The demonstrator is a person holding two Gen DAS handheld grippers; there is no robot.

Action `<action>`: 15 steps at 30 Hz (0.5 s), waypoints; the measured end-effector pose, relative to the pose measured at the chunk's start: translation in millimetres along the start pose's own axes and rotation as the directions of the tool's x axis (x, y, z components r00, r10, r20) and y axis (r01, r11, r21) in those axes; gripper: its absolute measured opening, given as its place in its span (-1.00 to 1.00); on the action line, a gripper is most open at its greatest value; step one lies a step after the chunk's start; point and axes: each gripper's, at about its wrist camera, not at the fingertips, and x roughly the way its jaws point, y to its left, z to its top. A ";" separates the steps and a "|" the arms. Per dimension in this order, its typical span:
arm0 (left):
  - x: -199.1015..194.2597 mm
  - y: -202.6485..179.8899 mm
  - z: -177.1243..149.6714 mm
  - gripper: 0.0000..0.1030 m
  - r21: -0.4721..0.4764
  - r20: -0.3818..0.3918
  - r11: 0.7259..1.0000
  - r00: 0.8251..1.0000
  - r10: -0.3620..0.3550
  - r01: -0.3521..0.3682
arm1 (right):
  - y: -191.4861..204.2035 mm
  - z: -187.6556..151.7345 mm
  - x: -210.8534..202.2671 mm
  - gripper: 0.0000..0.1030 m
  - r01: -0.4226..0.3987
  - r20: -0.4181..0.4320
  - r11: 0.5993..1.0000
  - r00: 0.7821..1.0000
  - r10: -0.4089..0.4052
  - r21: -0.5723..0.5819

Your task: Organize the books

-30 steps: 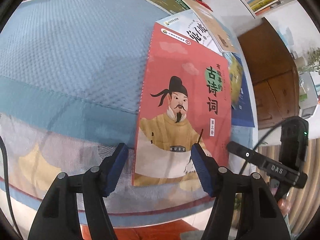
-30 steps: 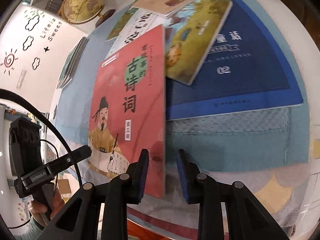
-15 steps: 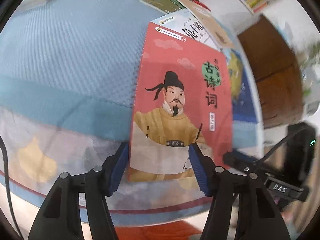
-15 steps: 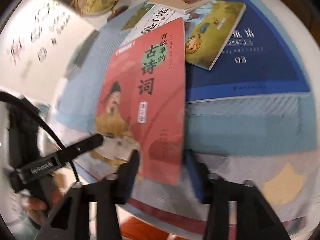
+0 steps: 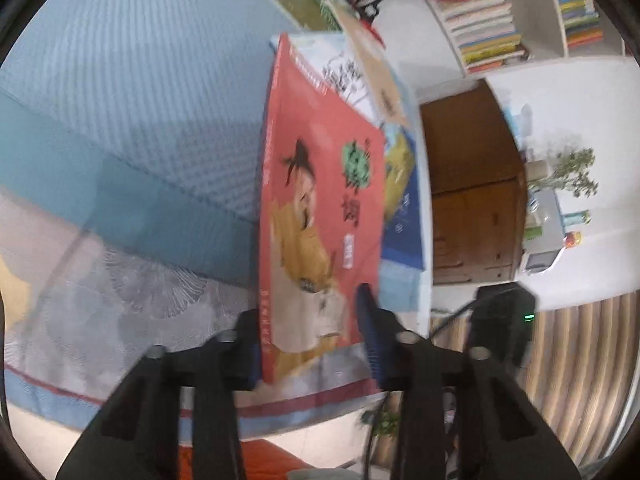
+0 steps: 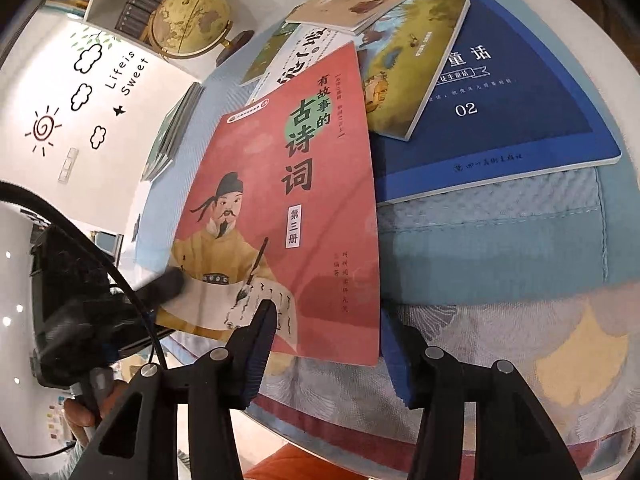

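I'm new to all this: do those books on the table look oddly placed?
Yes. The books lie in a skewed, overlapping heap: the red book covers a corner of the blue book, and smaller ones sit crooked on top.

The red book [image 6: 304, 216] has a salmon-red cover showing a bearded figure in a yellow robe and black hat, black title characters, and a green round patch behind the top ones. Beside it lies a dark blue book [image 6: 500, 120] with white lettering and a paler blue border. On that rests a book with a green and yellow painted cover [image 6: 412, 64], and above it a tan book [image 6: 360, 4]. The desk [image 5: 120, 80] wears a light blue waffle-textured cloth with a teal band, then a grey edge with pale fan motifs and yellow leaves. The claw fingers [image 6: 256, 356] are black with blue pads. The globe [image 6: 192, 20] is olive-gold.
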 end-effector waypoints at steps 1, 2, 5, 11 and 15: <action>5.0 0.4 -1.5 -0.61 0.005 -0.006 1.000 1.000 0.015 -0.015 | 0.2 -0.7 -0.4 -0.03 0.001 0.002 1.000 1.000 -0.001 -0.003; 10.6 0.8 -3.0 -0.68 0.004 -0.013 1.000 1.000 0.022 -0.022 | -0.1 -1.5 -1.1 -0.03 0.000 0.003 1.000 1.000 0.000 -0.004; 12.4 5.5 -2.6 -0.71 -0.029 -0.006 1.000 1.000 0.001 -0.001 | -2.9 -2.4 -3.8 -0.04 -0.012 -0.008 1.000 1.000 0.012 0.017; 2.0 11.2 2.9 -0.74 -0.136 0.023 0.974 0.983 -0.182 0.184 | -2.3 1.5 -25.5 -0.04 -0.073 0.016 0.996 0.997 0.072 0.060; -1.8 10.7 10.0 -0.75 -0.216 0.042 0.926 0.951 -0.307 0.308 | -18.2 8.6 -25.1 -0.02 -0.153 0.000 0.978 0.988 0.155 0.142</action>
